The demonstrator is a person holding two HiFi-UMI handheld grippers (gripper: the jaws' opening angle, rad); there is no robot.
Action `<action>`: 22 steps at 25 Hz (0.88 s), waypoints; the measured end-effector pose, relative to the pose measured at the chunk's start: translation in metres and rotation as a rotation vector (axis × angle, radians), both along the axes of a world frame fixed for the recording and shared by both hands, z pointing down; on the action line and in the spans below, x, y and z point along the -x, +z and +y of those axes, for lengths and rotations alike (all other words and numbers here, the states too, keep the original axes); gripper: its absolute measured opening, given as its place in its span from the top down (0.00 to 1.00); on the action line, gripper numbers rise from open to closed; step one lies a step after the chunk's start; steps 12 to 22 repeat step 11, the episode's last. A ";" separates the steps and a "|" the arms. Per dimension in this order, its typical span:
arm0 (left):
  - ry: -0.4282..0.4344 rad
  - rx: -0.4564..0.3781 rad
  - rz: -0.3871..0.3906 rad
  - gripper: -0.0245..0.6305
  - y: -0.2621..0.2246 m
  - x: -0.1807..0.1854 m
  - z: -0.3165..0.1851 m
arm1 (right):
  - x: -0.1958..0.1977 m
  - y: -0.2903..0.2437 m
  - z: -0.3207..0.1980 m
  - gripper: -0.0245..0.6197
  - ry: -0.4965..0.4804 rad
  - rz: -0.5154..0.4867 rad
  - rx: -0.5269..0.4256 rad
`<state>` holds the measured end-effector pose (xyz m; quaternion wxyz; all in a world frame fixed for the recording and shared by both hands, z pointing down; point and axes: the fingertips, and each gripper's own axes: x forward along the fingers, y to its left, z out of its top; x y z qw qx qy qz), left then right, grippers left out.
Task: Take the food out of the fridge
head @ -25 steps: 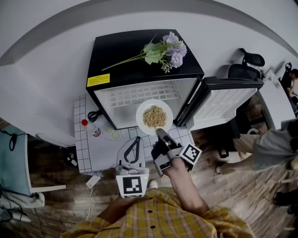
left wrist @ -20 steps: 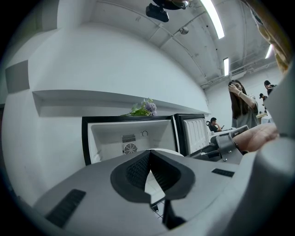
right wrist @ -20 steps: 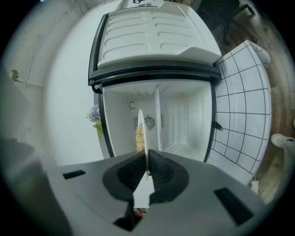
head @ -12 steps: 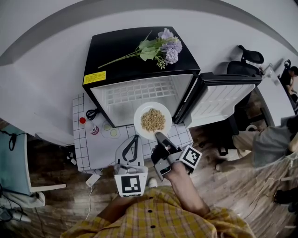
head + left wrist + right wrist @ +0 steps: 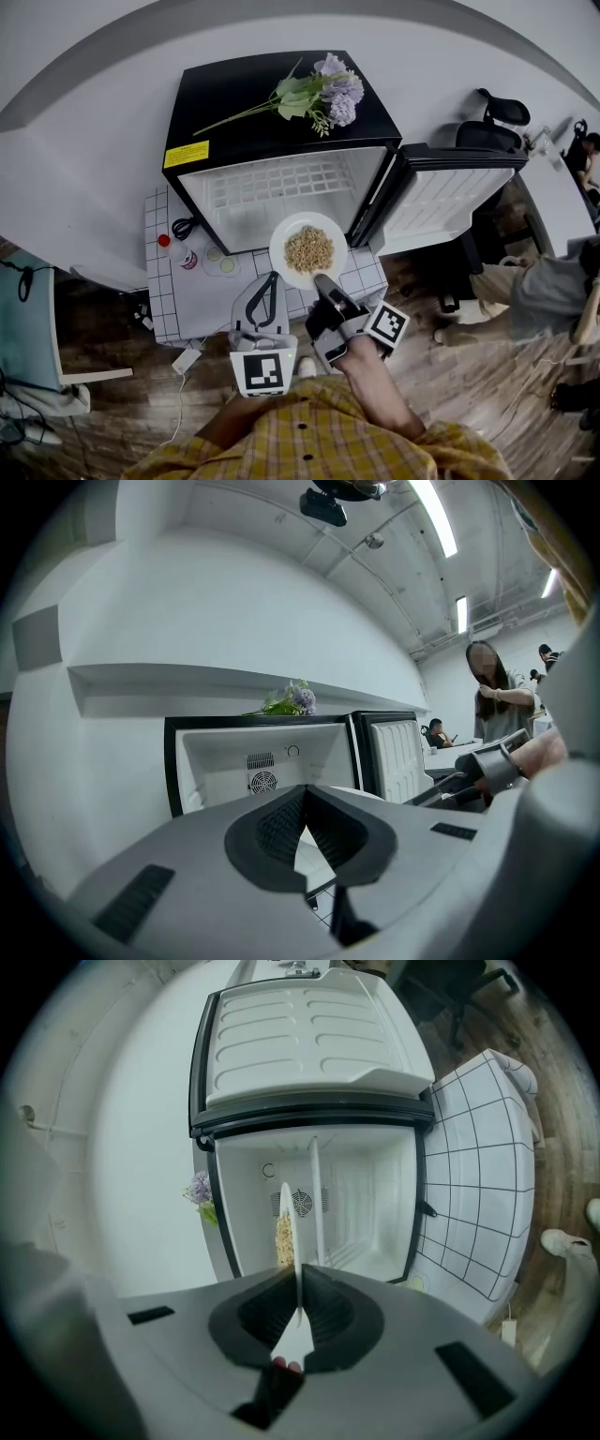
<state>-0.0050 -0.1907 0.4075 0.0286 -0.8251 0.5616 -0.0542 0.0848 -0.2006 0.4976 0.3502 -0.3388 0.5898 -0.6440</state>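
Before the open fridge (image 5: 272, 112), holds a white plate (image 5: 281, 246) level by its near rim in the right hand-held gripper (image 5: 326, 284), jaws pinched tight on the thin edge. Carries a heap of pale brown food (image 5: 309, 248) at the plate's middle. From above, places the plate at the fridge's mouth, far rim across the lower front edge, near rim over the white checked desk (image 5: 178, 309); cannot tell whether any part lies inside. From the right gripper view, shows the plate edge-on as a thin white line (image 5: 297, 1232) running out of the closed jaws toward the white interior, food (image 5: 283, 1239) on one face.

Holds the left hand-held gripper (image 5: 272, 278) just beside the right one, above the desk, jaws together with nothing between them, pointed toward the fridge.

Leaves the fridge door (image 5: 450, 197) swung wide to the right. Bears purple flowers (image 5: 323, 94) with a long green stem on the black top, plus a yellow label (image 5: 187, 155) near the front corner. Stands a small red-capped bottle (image 5: 183, 255) on the desk, left of the plate and apart from it.
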 end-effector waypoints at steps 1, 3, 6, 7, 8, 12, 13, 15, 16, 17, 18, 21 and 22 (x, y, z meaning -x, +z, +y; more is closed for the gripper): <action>-0.002 -0.001 0.001 0.95 0.000 0.000 0.000 | 0.000 -0.001 0.001 0.94 0.000 0.002 -0.001; -0.005 0.000 0.001 0.95 0.000 0.000 0.001 | -0.001 -0.003 0.004 0.94 0.001 0.013 -0.004; -0.009 0.003 -0.001 0.95 0.001 0.000 0.001 | -0.002 -0.003 0.007 0.94 -0.001 0.020 -0.006; -0.010 0.003 -0.003 0.95 0.001 0.000 0.001 | -0.003 -0.002 0.007 0.94 -0.001 0.019 -0.006; -0.011 0.005 -0.003 0.95 0.002 0.000 0.001 | -0.003 -0.002 0.007 0.94 -0.001 0.019 -0.006; -0.010 0.007 -0.006 0.95 0.003 0.000 0.000 | -0.004 -0.001 0.008 0.94 -0.002 0.021 -0.006; -0.010 0.007 -0.006 0.95 0.003 0.000 0.000 | -0.004 -0.001 0.008 0.94 -0.002 0.021 -0.006; -0.010 0.007 -0.006 0.95 0.003 0.000 0.000 | -0.004 -0.001 0.008 0.94 -0.002 0.021 -0.006; -0.010 0.007 -0.006 0.95 0.003 0.000 0.000 | -0.004 -0.001 0.008 0.94 -0.002 0.021 -0.006; -0.010 0.007 -0.006 0.95 0.003 0.000 0.000 | -0.004 -0.001 0.008 0.94 -0.002 0.021 -0.006; -0.010 0.007 -0.006 0.95 0.003 0.000 0.000 | -0.004 -0.001 0.008 0.94 -0.002 0.021 -0.006; -0.010 0.007 -0.006 0.95 0.003 0.000 0.000 | -0.004 -0.001 0.008 0.94 -0.002 0.021 -0.006; -0.010 0.007 -0.006 0.95 0.003 0.000 0.000 | -0.004 -0.001 0.008 0.94 -0.002 0.021 -0.006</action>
